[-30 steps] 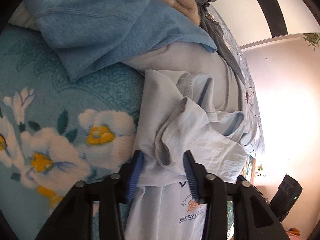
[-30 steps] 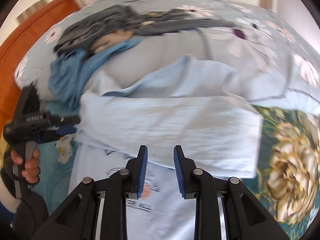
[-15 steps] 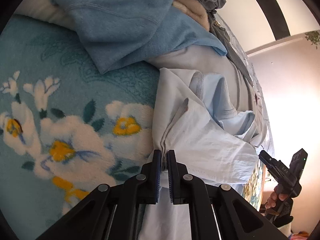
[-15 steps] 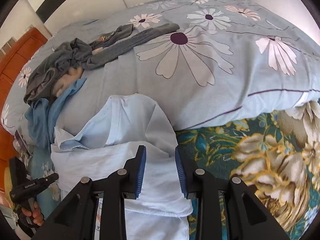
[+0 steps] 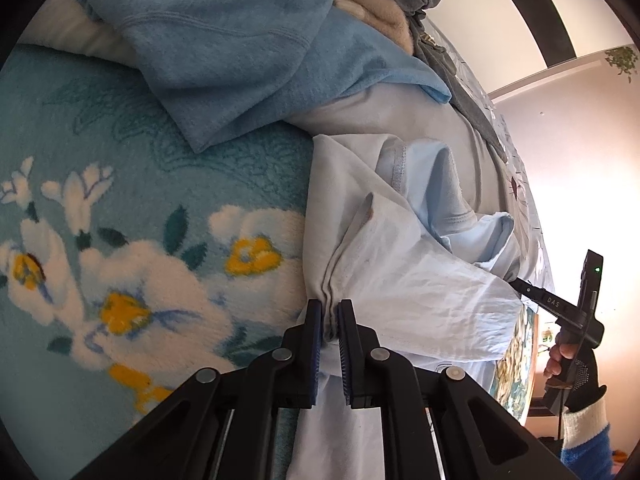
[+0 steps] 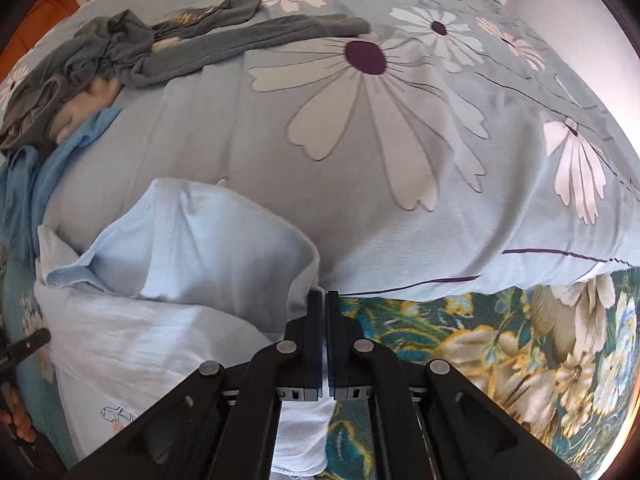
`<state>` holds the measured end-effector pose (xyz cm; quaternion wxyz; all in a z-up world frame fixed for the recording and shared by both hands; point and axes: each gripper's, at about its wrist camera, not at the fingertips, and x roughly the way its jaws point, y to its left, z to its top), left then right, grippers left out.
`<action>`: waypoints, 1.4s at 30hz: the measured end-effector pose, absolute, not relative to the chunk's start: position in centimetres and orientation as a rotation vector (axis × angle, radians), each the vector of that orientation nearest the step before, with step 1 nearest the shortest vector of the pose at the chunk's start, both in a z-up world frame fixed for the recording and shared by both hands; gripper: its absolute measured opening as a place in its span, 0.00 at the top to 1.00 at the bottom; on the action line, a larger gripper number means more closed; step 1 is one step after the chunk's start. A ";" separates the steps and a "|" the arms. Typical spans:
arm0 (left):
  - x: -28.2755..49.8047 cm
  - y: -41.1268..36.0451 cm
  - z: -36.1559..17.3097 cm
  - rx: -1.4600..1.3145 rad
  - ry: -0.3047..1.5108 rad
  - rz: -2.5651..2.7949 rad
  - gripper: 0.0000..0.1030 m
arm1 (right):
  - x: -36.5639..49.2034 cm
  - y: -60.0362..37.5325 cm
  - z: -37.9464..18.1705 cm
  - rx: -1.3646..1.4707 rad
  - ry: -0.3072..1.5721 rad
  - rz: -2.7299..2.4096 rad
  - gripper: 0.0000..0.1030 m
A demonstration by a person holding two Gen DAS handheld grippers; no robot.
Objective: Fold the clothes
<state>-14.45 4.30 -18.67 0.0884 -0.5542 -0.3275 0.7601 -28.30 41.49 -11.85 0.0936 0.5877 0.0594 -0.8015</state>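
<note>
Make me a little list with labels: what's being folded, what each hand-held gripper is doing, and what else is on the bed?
garment: pale blue T-shirt, partly folded
left hand-held gripper: shut on T-shirt's bunched edge
right hand-held gripper: shut on T-shirt's other edge
underneath: teal flowered blanket, daisy quilt
waiting pile: blue sweatshirt, grey clothes

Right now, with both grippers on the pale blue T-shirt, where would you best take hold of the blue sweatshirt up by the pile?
Take the blue sweatshirt by its loose corner lying flat on the teal floral blanket, coming from the blanket side. That corner is free and thin; higher up it is bunched beneath the grey garment.
</note>
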 end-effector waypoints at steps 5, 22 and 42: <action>-14.5 4.2 -19.0 -1.664 -0.989 2.252 0.89 | -28.9 44.3 -13.0 1.813 0.054 -2.437 0.99; -5.4 5.0 -15.8 -1.843 -0.821 2.119 0.53 | -9.9 49.2 -14.0 1.868 -0.393 -2.186 0.72; 9.0 7.2 -19.6 -2.024 -1.013 1.799 0.53 | 7.7 54.3 -16.5 1.875 -0.905 -2.093 0.68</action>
